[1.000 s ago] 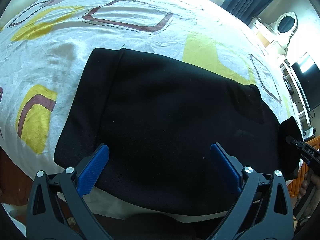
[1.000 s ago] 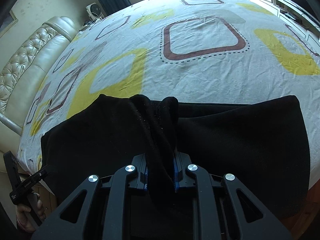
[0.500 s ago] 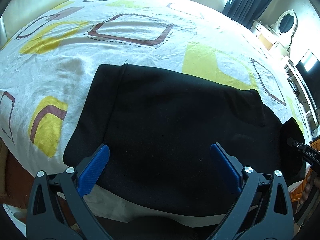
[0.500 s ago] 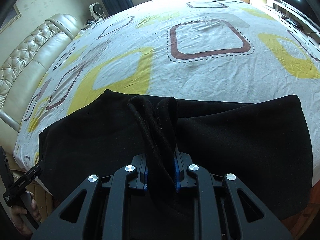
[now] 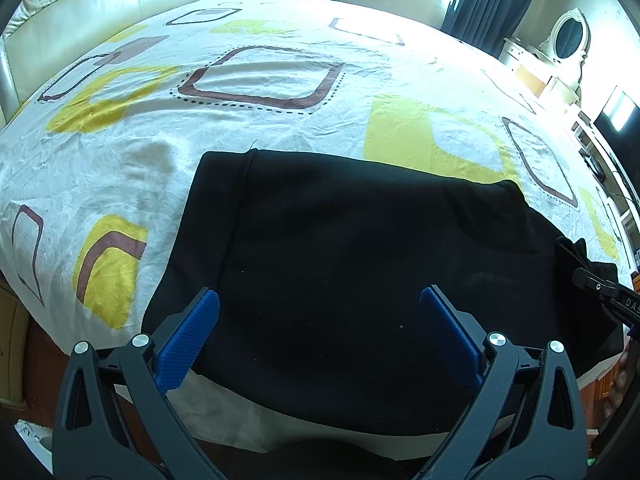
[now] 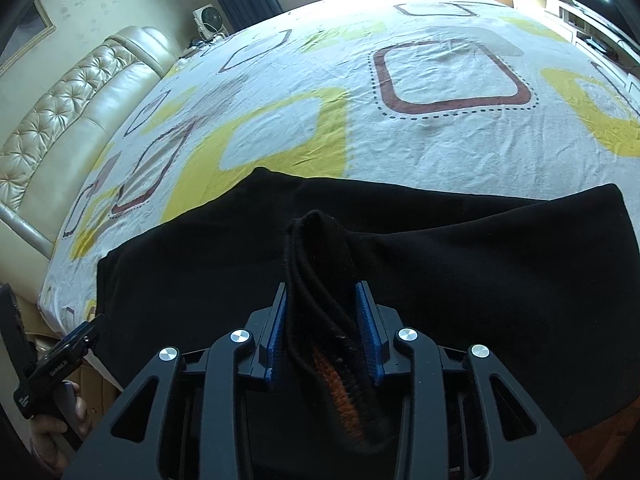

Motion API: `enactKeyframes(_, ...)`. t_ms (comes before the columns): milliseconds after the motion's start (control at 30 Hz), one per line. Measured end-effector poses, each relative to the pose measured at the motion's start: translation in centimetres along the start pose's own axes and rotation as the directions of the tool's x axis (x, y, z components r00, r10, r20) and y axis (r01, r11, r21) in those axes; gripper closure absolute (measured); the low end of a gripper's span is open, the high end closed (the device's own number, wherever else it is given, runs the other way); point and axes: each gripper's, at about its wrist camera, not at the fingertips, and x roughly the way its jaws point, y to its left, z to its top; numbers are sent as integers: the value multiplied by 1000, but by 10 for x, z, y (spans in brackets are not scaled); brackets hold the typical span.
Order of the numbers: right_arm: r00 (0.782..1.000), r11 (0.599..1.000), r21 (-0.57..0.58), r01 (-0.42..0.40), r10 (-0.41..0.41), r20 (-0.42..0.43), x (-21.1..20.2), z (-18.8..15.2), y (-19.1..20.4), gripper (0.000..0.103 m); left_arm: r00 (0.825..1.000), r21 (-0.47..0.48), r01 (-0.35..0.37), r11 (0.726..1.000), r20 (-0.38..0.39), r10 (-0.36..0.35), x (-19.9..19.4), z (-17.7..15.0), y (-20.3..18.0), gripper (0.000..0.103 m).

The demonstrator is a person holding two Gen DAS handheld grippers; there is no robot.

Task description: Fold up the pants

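**Black pants on the bed, one gripper clamped, one spread**

The black pants [image 5: 360, 264] are lying folded across the near edge of the bed, on a white bedsheet [image 5: 280, 120] printed with yellow patches and brown rounded squares. In the left wrist view the cloth is lying mostly flat, its far-left corner sitting square on the sheet and its near edge hanging just over the side of the mattress.

The left gripper [image 5: 320, 328] is hovering above the near part of the pants with its blue pads [image 5: 188, 340] standing wide apart and nothing between them.

The right gripper [image 6: 322, 332] is pinching a bunched fold of the pants [image 6: 320, 248] between its blue pads [image 6: 366, 336]; the cloth is rising in a ridge out of the jaws, and a strip of orange is showing inside the fold close to the camera. The rest of the garment is spreading out flat to both sides of that ridge.

A cream tufted headboard [image 6: 60, 120] is running along the left of the bed in the right wrist view. Dark curtains [image 5: 472, 0] are hanging by the window beyond the far side.
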Motion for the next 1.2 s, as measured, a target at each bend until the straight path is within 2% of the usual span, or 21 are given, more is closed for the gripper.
enactKeyframes(33, 998, 998, 8, -65, 65, -3, -1, 0, 3, 67, 1000, -1, -1, 1000, 0, 1, 0, 0, 0, 3)
enactKeyframes(100, 979, 979, 35, -202, 202, -14, -8, -1, 10, 67, 1000, -5, 0, 1000, 1, 0, 0, 0, 1, 3)
enactKeyframes(167, 959, 959, 37, -282, 282, 1, -22, 4, 14, 66, 1000, -12, 0, 1000, 0, 0, -1, 0, 3, 3)
enactKeyframes(200, 954, 954, 28, -299, 299, 20, -33, 8, 12, 58, 1000, -16, 2, 1000, -1, -2, -1, 0, 4, 3)
enactKeyframes(233, 954, 954, 21, -298, 297, 47, -45, 13, 7, 51, 1000, -22, 5, 1000, -1, -5, -1, 0, 5, 3)
enactKeyframes(267, 956, 959, 19, -284, 282, 86, -59, 19, -3, 39, 1000, -27, 8, 1000, 0, -8, -1, 0, 6, 3)
enactKeyframes(333, 961, 971, 29, -236, 229, 155, -84, 31, -32, 37, 1000, -33, 11, 999, -1, -11, -1, 0, 6, 3)
enactKeyframes(400, 968, 980, 93, -175, 154, 196, -101, 42, -79, 36, 1000, -38, 15, 999, -2, -15, -1, 0, 6, 3)
enactKeyframes(467, 978, 971, 198, -133, 96, 187, -103, 46, -133, 36, 1000, -40, 18, 999, -3, -18, -1, 0, 6, 3)
enactKeyframes(567, 993, 944, 326, -52, 14, 117, -86, 40, -200, 36, 1000, -42, 24, 999, -8, -24, 1, -1, 5, 3)
enactKeyframes(633, 995, 925, 376, -54, 19, 95, -71, 32, -226, 36, 1000, -46, 23, 999, -13, -24, 2, -2, 5, 3)
enactKeyframes(667, 994, 911, 403, -88, 53, 96, -63, 28, -235, 36, 1000, -49, 26, 998, -17, -27, 2, -2, 5, 3)
enactKeyframes(700, 991, 896, 427, -124, 90, 100, -56, 25, -242, 37, 999, -54, 28, 998, -21, -29, 3, -2, 6, 3)
enactKeyframes(733, 986, 882, 442, -165, 131, 107, -48, 24, -245, 43, 999, -58, 30, 998, -24, -31, 4, -3, 6, 3)
enactKeyframes(767, 982, 877, 443, -186, 155, 105, -42, 22, -246, 55, 999, -63, 33, 997, -29, -35, 4, -4, 6, 3)
enactKeyframes(833, 986, 880, 445, -164, 135, 96, -35, 22, -248, 64, 998, -68, 38, 997, -38, -40, 6, -5, 6, 3)
enactKeyframes(900, 980, 842, 502, -198, 150, 134, -36, 15, -263, 77, 998, -69, 41, 997, -47, -44, 7, -6, 6, 3)
enactKeyframes(967, 976, 792, 573, -210, 141, 164, -38, 3, -287, 79, 998, -73, 44, 996, -49, -48, 7, -7, 6, 3)
enactKeyframes(1067, 966, 759, 599, -255, 169, 197, -42, -10, -305, 81, 997, -70, 58, 996, -51, -61, 8, -6, 5, 3)
enactKeyframes(1133, 949, 743, 591, -315, 238, 207, -43, -16, -303, 73, 997, -65, 55, 996, -50, -58, 8, -7, 4, 3)
enactKeyframes(1200, 932, 732, 578, -362, 296, 209, -45, -22, -297, 46, 997, -68, 57, 996, -53, -61, 8, -7, 4, 3)
